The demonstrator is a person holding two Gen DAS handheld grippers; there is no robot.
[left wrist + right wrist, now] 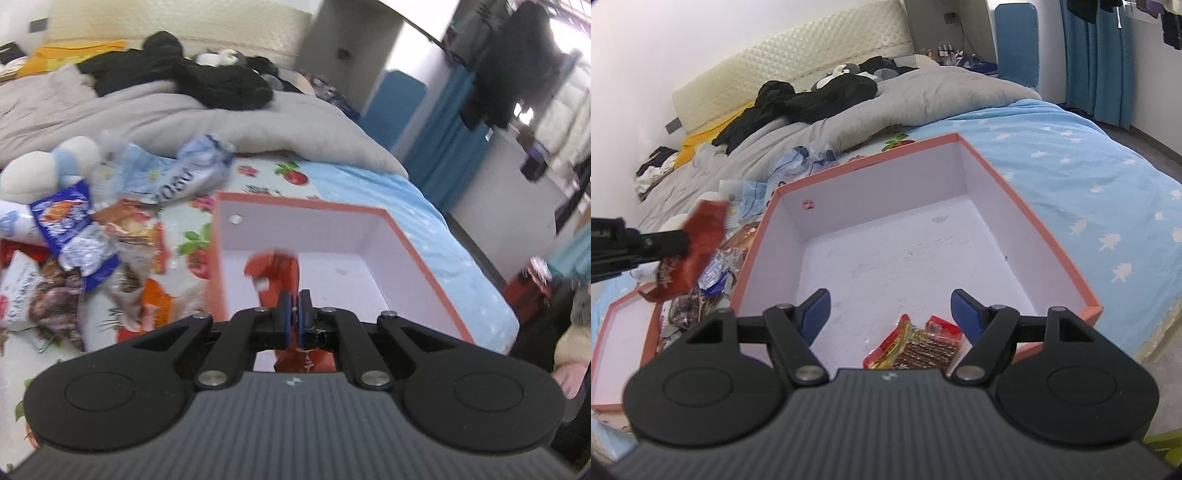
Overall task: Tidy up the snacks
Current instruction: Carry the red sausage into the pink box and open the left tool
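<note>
Just left of the box (1027, 199), the left tool (294, 295) is clamped on a red snack packet (690, 254) hanging lengthwise; the box lies to its right. The right tool (890, 306) hovers inside, jaws apart.

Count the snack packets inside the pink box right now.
1. A red-and-gold packet lies on the floor of the pink box, near its front wall between the open right gripper fingers. The gripper body may hide others.

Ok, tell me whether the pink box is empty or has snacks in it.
Nearly empty: the pink box holds one red-and-gold snack packet near its front wall; the rest of its white floor is bare.
</note>
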